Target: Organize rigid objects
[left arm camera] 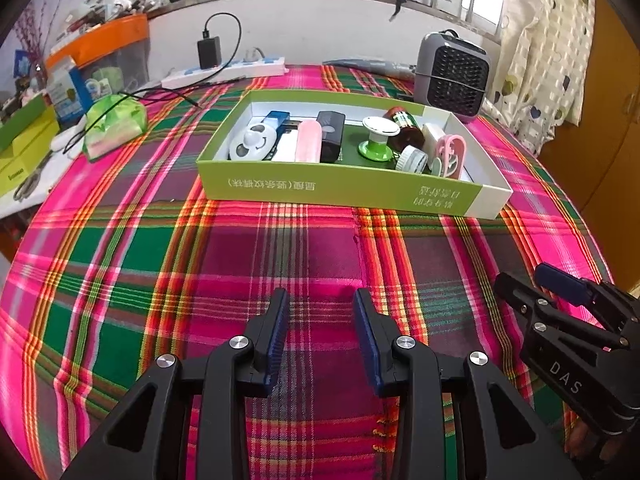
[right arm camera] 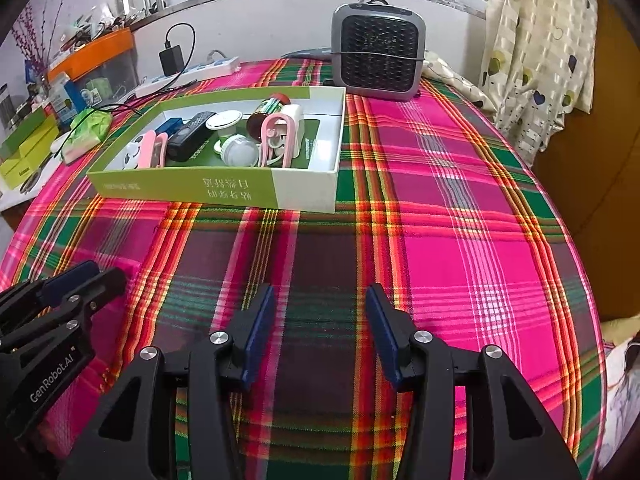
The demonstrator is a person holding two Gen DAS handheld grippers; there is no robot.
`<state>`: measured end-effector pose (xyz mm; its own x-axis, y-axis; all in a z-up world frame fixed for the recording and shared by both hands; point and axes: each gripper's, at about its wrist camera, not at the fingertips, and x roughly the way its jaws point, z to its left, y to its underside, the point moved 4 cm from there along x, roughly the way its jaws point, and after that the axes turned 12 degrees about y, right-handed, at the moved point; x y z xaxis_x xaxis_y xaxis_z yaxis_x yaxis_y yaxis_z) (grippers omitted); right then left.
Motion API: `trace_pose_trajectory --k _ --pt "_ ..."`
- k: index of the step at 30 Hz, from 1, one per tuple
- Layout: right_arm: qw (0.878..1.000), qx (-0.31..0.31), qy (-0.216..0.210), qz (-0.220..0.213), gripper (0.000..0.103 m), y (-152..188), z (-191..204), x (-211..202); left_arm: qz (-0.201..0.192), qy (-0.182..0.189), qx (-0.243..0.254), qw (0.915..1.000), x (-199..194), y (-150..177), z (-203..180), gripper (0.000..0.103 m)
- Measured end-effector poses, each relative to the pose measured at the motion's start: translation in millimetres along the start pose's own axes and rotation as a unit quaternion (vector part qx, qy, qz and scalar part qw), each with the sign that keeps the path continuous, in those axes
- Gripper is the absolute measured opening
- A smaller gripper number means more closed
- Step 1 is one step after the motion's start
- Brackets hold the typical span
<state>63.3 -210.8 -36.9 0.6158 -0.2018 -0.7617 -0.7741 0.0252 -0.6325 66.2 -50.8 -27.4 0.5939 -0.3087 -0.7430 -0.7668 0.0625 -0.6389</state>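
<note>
The green-and-white cardboard box [left arm camera: 440, 196] sits on the plaid tablecloth [left arm camera: 304, 248] and holds every small rigid object in view: a white panda-face gadget [left arm camera: 253, 143], a blue device [left arm camera: 277, 119], a pink case [left arm camera: 309, 141], a black rectangular device [left arm camera: 330, 136], a green-and-white spool [left arm camera: 378, 138], a brown bottle [left arm camera: 405, 126], a white ribbed cap [left arm camera: 412, 161] and a pink handheld fan [left arm camera: 452, 154]. The objects lie side by side along the box floor, some touching; the end of the box nearest the right gripper is bare in the right wrist view. No loose item remains on the cloth in front of the box, so the collecting stage appears complete or nearly so. The left gripper [left arm camera: 322, 336] hangs over bare cloth with jaws apart and nothing between them. The right gripper [right arm camera: 320, 332] also has jaws apart and empty, well short of the box. Remaining work, if any, is probably limited to tidying the contents. The gray heater [right arm camera: 376, 54] and power strip [left arm camera: 224, 71] stand behind the box.
</note>
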Motion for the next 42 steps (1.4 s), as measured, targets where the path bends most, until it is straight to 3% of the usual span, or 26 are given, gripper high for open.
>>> trace_pose_trajectory --k 10,42 --pt "1.000 0.003 0.002 0.001 0.054 0.4 -1.9 1.0 0.004 -0.021 0.021 0.9995 4.2 0.1 -8.2 0.039" --pt "1.000 0.001 0.002 0.002 0.056 -0.2 -2.2 0.6 0.003 -0.019 0.020 0.9996 3.8 0.8 -7.2 0.040"
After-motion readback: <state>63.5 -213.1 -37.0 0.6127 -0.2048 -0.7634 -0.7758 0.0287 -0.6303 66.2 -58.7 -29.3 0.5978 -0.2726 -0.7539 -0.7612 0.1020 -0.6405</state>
